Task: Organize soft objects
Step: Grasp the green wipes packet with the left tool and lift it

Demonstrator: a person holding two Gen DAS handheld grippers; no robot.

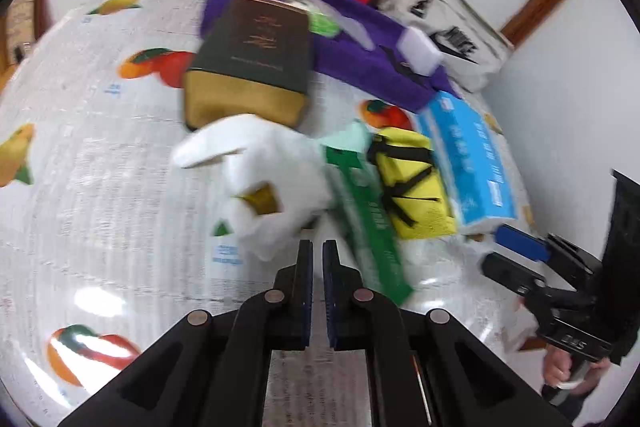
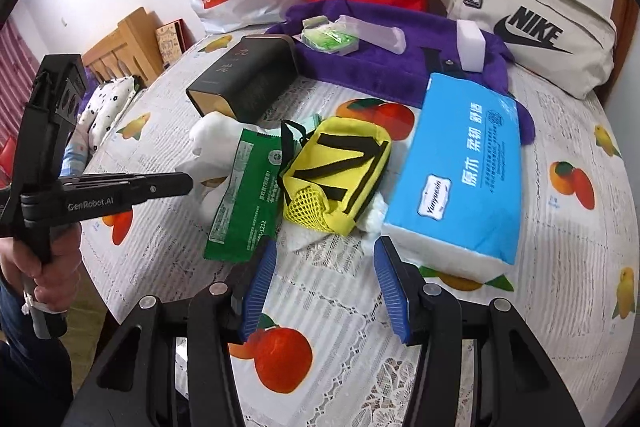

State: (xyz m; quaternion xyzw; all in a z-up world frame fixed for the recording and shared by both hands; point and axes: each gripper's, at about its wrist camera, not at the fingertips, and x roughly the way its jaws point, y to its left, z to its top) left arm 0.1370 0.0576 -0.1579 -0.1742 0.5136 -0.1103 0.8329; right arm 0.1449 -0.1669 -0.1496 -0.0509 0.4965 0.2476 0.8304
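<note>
My left gripper (image 1: 317,247) is pinched closed on nothing, beside the white plush toy (image 1: 256,179): fluffy, blurred, perhaps a rabbit. It lies mid-worktop (image 2: 560,307), touching the green packet (image 2: 244,195). My right gripper (image 2: 324,251) stands half-wide, empty, before the yellow pouch (image 2: 340,171).

Table (image 2: 520,307): under all the things.
Front row, left to right: soft toy (image 2: 208,143), flat packet (image 2: 244,203), small pouch (image 2: 340,171), tissue pack (image 2: 460,171).
Behind the toy: box (image 2: 244,83).
Further back: towel (image 2: 360,67), with sponge block (image 2: 472,47) on top.
By the wall: three bags.
</note>
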